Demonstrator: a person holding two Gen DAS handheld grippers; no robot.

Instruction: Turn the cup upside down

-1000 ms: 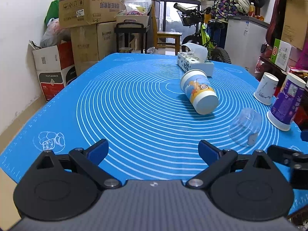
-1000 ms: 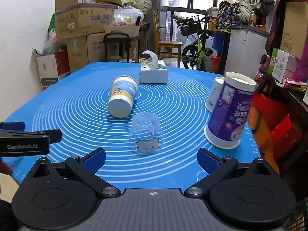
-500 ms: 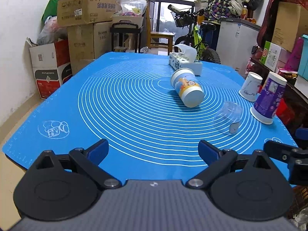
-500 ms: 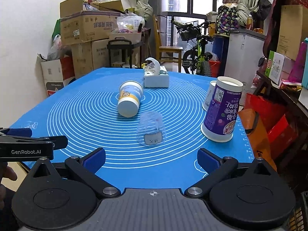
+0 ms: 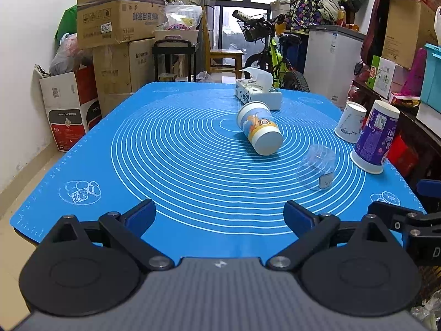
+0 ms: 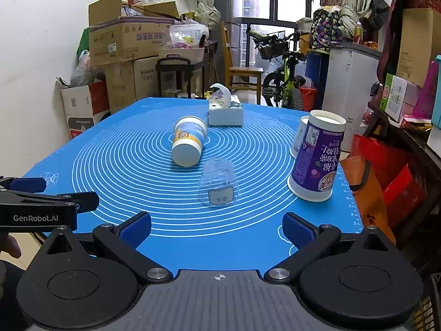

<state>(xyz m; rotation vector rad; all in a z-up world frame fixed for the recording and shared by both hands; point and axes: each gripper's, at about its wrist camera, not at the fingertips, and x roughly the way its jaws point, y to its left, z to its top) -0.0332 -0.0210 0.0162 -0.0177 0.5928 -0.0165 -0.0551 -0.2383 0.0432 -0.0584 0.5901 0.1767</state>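
Observation:
A clear plastic cup (image 6: 218,183) with a white label stands mouth down on the blue mat (image 6: 124,165); it also shows in the left wrist view (image 5: 317,171). A blue and orange paper cup (image 6: 188,144) lies on its side near the mat's middle, also in the left wrist view (image 5: 260,131). My right gripper (image 6: 217,227) is open and empty, back at the near edge in front of the clear cup. My left gripper (image 5: 219,216) is open and empty at the near edge, left of it.
A tall purple cup (image 6: 317,155) and a white cup (image 5: 350,121) stand mouth down at the mat's right edge. A tissue box (image 6: 226,111) sits at the far side. Cardboard boxes (image 5: 115,24), a bicycle (image 5: 273,52) and a fridge (image 6: 350,80) surround the table.
Both grippers have drawn back and up from the table, so the cups look smaller and farther. The cups have not moved.

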